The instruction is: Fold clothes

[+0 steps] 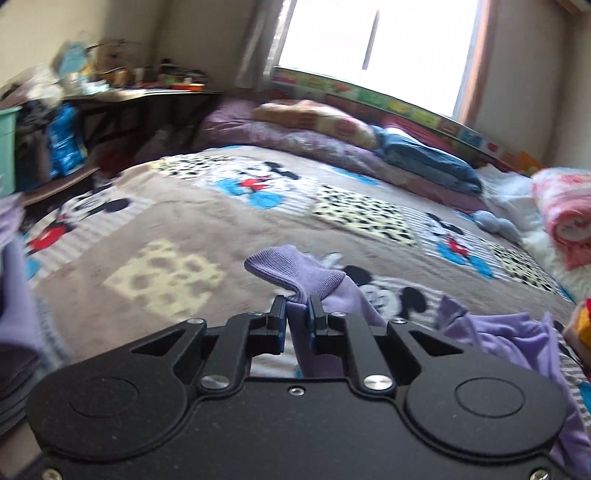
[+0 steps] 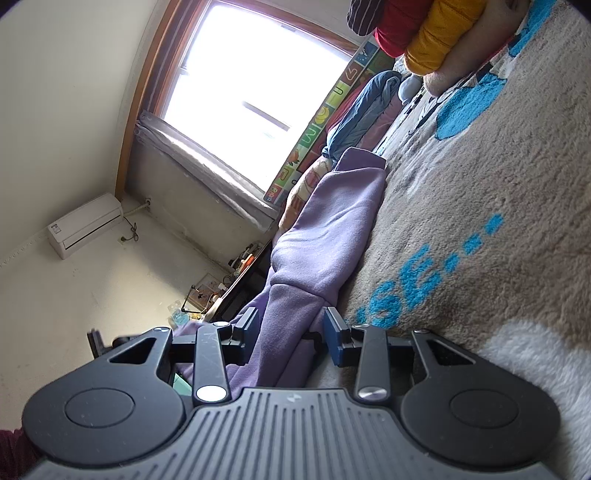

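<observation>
A lilac sweatshirt lies across a Mickey Mouse blanket [image 1: 184,229] on the bed. My left gripper [image 1: 297,306] is shut on its ribbed cuff [image 1: 291,271], which sticks up past the fingertips. The sleeve trails off to the right, toward crumpled lilac cloth [image 1: 517,332]. The right wrist view is rolled sideways, with the blanket [image 2: 480,221] on its right. There my right gripper [image 2: 291,325] is shut on a thick fold of the lilac sweatshirt [image 2: 332,221], which stretches away from the fingers along the bed.
Folded quilts and pillows [image 1: 295,125] are stacked at the far side of the bed under the window. A rolled pink blanket [image 1: 565,206] lies at the right. A cluttered desk [image 1: 147,92] stands at the left. Red and yellow jackets [image 2: 436,33] lie further along the bed.
</observation>
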Available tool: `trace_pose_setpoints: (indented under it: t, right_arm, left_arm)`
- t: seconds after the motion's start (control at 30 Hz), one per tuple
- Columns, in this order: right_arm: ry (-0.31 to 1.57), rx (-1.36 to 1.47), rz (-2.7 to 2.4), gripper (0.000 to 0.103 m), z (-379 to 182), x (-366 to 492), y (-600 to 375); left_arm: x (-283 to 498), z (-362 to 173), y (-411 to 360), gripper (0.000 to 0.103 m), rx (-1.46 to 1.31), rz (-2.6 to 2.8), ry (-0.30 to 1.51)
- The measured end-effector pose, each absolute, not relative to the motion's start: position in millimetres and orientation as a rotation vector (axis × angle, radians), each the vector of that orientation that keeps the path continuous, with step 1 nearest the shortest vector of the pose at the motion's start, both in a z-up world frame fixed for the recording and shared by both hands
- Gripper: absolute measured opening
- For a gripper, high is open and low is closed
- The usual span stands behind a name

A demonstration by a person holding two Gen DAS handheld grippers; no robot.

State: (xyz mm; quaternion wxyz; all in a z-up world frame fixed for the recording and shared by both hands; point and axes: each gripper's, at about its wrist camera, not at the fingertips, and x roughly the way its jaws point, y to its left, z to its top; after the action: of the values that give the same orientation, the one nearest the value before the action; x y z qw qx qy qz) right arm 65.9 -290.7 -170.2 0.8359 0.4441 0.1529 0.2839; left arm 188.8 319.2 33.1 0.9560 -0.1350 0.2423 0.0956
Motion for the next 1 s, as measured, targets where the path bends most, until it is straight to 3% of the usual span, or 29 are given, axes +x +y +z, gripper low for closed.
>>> trace_pose_setpoints:
  t: [0.43,0.8,0.87,1.0]
  right_arm:
    - [0.329,0.937,0.598,0.039,-168.8,66.7,-289.2]
    - [0.337,0.930,0.593,0.039,-167.7,66.8,-286.3]
    - [0.338,0.928,0.592,0.039,-167.5,67.0,-286.1]
    - [0.340,0.924,0.589,0.039,-166.8,67.9,-285.9]
  left_arm:
    - [155.8,7.5,359.1,0.009,-0.271,0.311,0.533]
    - [177.8,-47.1,370.7,0.010,-0.215,0.385,0.632]
    - [182.9,-61.0,373.3,0.012,-0.212,0.420,0.681]
    - [180.0,-70.7,376.0,0.038,-0.204,0.475,0.692]
